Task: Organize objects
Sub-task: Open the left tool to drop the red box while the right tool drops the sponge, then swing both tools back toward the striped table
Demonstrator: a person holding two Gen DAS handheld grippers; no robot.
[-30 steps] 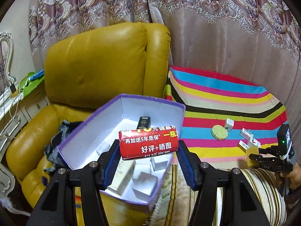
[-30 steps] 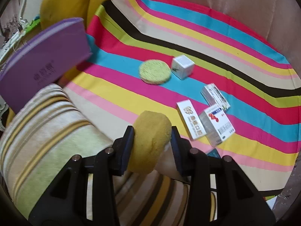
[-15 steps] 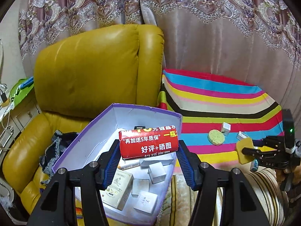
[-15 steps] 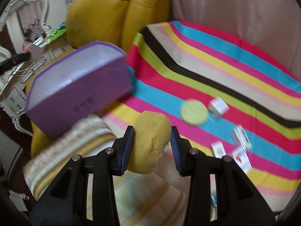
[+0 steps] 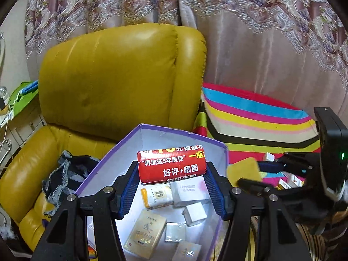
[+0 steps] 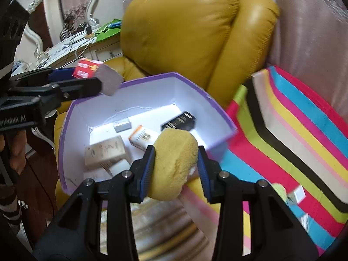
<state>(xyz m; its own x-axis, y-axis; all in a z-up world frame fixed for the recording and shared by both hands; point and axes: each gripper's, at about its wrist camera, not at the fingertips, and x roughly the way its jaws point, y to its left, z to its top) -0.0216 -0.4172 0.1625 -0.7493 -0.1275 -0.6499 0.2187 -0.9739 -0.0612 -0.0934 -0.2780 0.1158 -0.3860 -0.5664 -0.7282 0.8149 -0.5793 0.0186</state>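
Since a second ago both grippers have swung over the purple box point(image 6: 219, 117). The left gripper point(image 5: 171, 180) pinches a red carton point(image 5: 171, 166) printed "好评+晒图"; the right gripper point(image 6: 176, 165) squeezes a yellow sponge point(image 6: 174, 163), apparently above the box's near rim. Beyond stand a yellow armchair point(image 5: 113, 82) and striped cloth point(image 6: 293, 130).

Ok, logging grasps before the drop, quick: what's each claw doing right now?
Left claw: closed on the red box, above the purple box.
Right claw: closed on the yellow sponge.
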